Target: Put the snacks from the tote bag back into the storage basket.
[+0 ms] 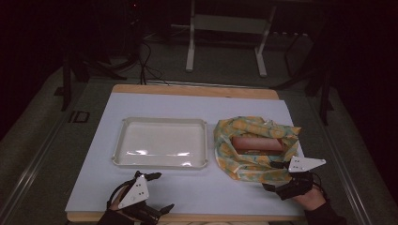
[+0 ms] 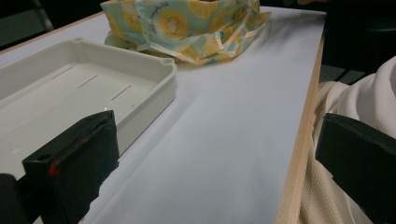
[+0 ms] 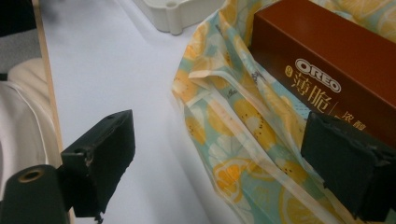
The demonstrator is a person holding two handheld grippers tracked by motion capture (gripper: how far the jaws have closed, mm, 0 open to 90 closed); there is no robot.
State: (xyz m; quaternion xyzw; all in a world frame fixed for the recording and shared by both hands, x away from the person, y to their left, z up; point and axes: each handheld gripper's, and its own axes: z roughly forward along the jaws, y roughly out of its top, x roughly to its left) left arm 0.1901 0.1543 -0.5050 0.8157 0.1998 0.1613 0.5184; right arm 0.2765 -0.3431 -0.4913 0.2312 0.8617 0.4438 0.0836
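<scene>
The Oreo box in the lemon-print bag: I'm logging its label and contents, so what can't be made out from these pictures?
- Oreo box: right gripper view, its far end cut by the frame edge, its lower part hidden by the right gripper's jaw.
- Same box, high view: print too small; the bag covers its sides.
- Left gripper view: the bag's folded cloth hides the inside.

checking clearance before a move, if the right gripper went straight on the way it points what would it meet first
Likely the lemon-print bag: its near edge lies between the open right gripper jaws, with the brown Oreo box just behind it.
</scene>
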